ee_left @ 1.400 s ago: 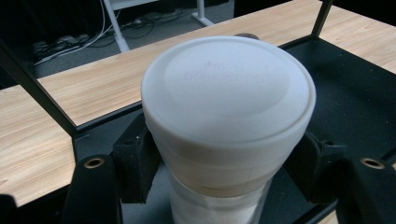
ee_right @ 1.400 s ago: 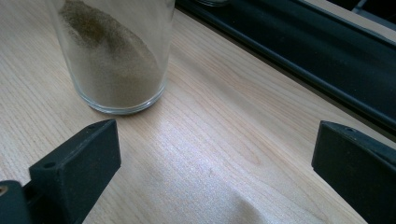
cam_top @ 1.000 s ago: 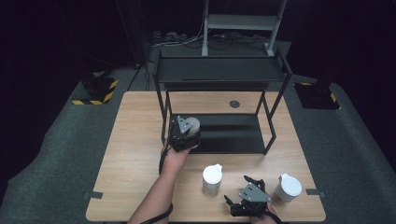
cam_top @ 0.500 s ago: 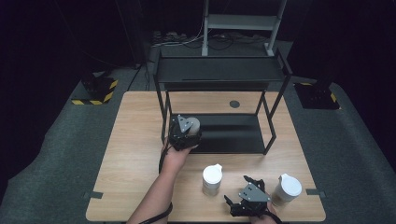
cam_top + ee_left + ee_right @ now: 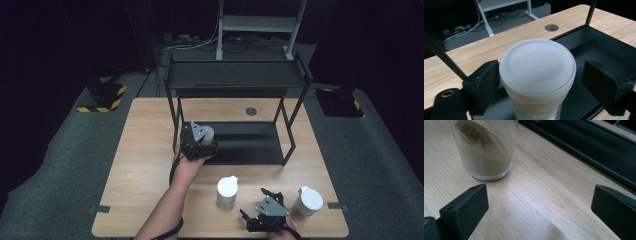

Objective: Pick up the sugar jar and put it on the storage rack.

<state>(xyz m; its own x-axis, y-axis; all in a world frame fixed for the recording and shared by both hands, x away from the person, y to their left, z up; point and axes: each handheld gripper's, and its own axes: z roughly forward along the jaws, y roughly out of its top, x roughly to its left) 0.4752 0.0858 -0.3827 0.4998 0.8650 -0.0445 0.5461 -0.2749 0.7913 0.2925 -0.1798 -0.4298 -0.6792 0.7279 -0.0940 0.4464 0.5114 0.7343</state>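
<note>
A glass jar with a white lid stands at the left end of the black rack's lower shelf. My left gripper straddles it and its jaws have just been opening. The left pad is at the lid's edge and the right pad stands clear of it. In the high view the left gripper is at the shelf's front left corner, over that jar. My right gripper rests open near the table's front edge, between two more white-lidded jars.
The two-tier black rack takes up the back half of the wooden table. In the right gripper view a jar of brown powder stands ahead and left of the open gripper, with the rack's base behind.
Neither hand has shifted in the high view. Any widening of the left jaws is too small to make out there.
</note>
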